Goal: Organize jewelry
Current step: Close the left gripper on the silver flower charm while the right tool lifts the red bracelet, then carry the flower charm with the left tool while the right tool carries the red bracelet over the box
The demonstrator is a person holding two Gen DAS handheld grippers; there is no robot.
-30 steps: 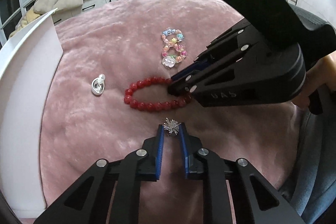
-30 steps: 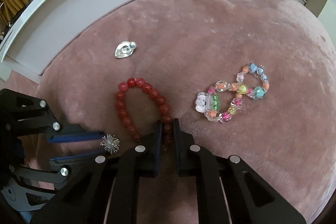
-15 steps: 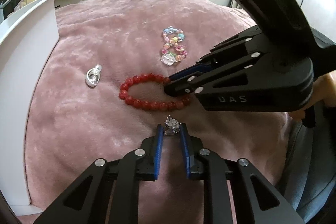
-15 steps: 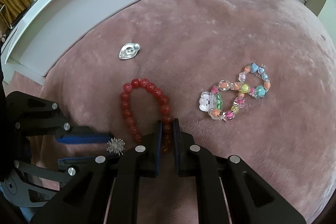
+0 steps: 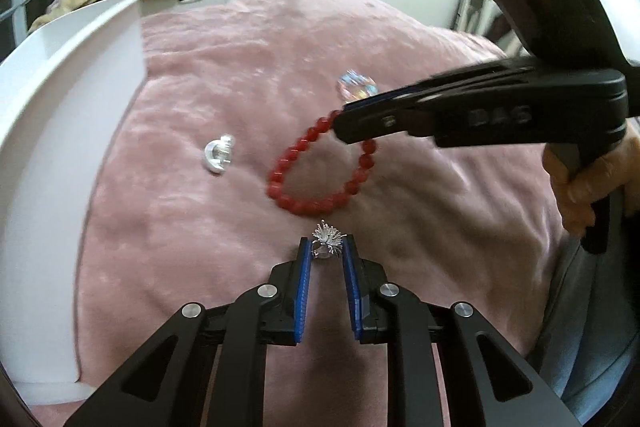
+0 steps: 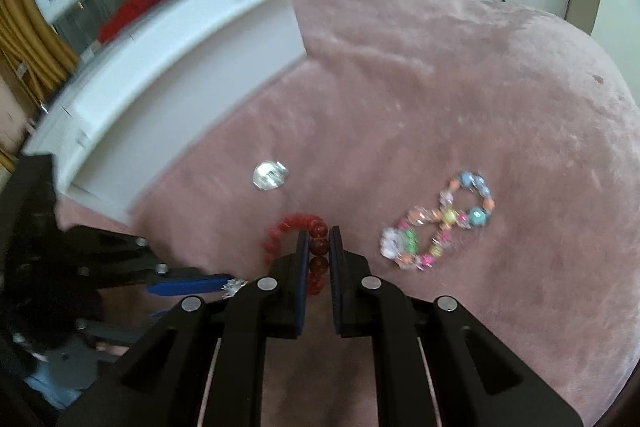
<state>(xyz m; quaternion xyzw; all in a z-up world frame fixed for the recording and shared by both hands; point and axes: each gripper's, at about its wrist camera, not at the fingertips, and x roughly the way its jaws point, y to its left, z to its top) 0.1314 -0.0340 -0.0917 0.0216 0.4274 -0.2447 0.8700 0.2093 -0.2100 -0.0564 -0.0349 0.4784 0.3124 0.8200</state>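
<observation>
Two grippers each grip jewelry above the pink blanket (image 5: 200,227): the left gripper (image 5: 328,251) pinches a spiky silver brooch (image 5: 329,235). The right gripper (image 6: 318,247) is clamped on the red bead bracelet (image 6: 318,247), which dangles clear of the blanket, near the white tray (image 6: 168,95)

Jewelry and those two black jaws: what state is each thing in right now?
Left gripper: shut on the silver spiky brooch.
Right gripper: shut on the red bead bracelet, which hangs lifted off the pink blanket.
Colorful bead bracelet: lying twisted in a figure eight.
Silver pendant: lying loose, untouched.
White tray: nothing visible inside.
</observation>
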